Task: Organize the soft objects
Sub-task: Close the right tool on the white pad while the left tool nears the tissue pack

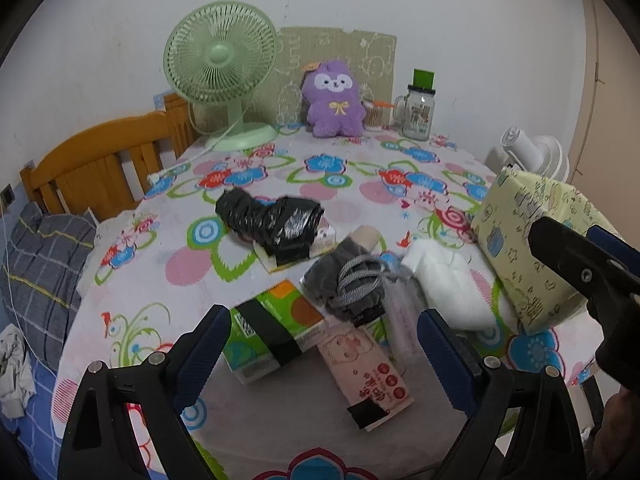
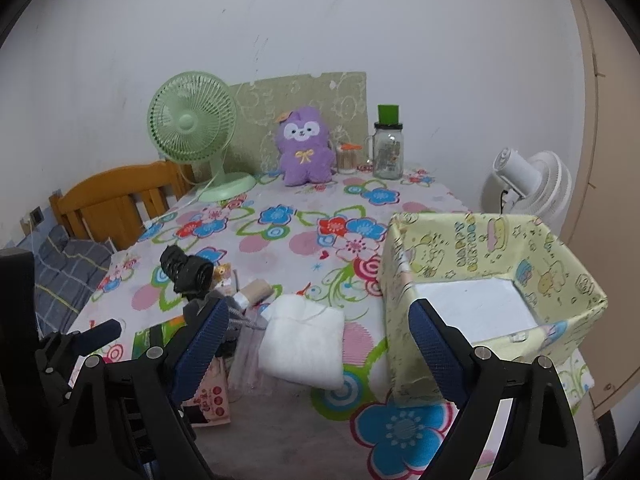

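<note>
Both sets of fingers stand wide, nothing between them. The folded white cloth (image 2: 302, 346) lies on the bench (image 2: 280, 248) directly ahead of the right gripper (image 2: 320, 344), just left of the empty paper-covered box (image 2: 480, 280). The left gripper (image 1: 324, 344) faces the green tissue pack (image 1: 268, 332) instead. Judgement: the right hand is nearer.

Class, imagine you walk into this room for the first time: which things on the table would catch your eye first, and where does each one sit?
The purple plush toy sits upright at the table's far edge, against the wall, with the green desk fan to its left. Nearer, the yellow patterned box stands open at the right, beside a folded white cloth. Both open grippers, left and right, hover over the near clutter.
</note>
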